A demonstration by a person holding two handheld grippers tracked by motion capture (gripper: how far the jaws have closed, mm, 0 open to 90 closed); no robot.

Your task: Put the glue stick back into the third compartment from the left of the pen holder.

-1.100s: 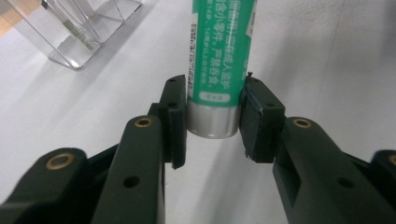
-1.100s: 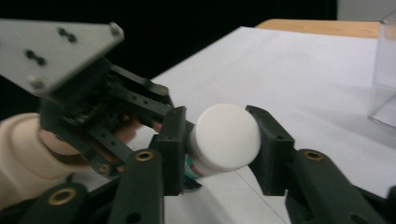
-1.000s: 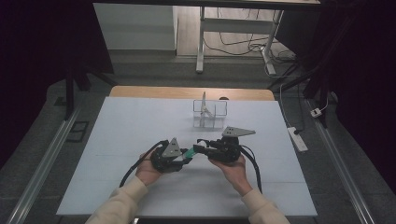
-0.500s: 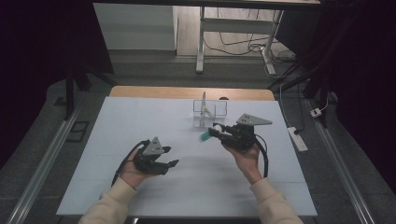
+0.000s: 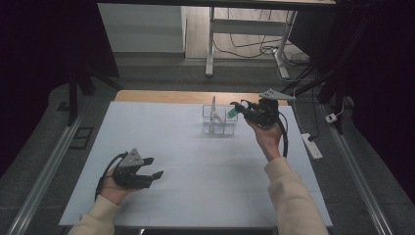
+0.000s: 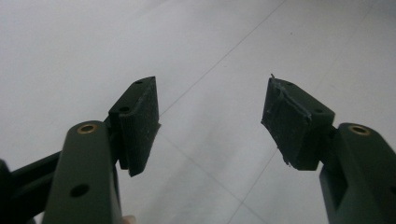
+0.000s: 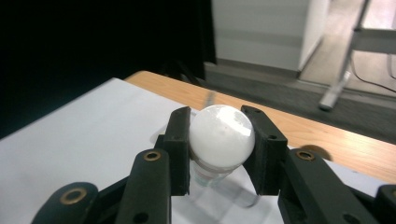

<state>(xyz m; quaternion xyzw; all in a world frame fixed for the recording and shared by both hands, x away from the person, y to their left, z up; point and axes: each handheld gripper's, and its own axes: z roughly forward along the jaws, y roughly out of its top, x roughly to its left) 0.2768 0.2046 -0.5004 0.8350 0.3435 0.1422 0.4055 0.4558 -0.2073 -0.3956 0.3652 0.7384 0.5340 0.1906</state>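
Note:
My right gripper [image 5: 237, 106] is shut on a small tube [image 5: 233, 112] with a teal part and a white rounded end [image 7: 222, 135], held above the table just right of a clear rack [image 5: 222, 128]. A slim upright tube [image 5: 213, 113] stands in that rack. In the right gripper view the gripper [image 7: 217, 112] has both pads pressed on the tube's round end. My left gripper [image 5: 155, 167] hovers low near the front left of the white table. Its jaws have just been opening, and in the left gripper view the gripper [image 6: 210, 102] has nothing between them.
The white table top [image 5: 195, 161] ends in a wooden strip [image 5: 161, 96] at the far side. A power strip [image 5: 311, 145] lies on the floor to the right. Metal desk legs [image 5: 210, 54] and cables stand beyond the table.
Both grippers met at the table's middle around the tube. The left one drew back left and toward the front with jaws spread. The right one carried the tube up and away to the rack.

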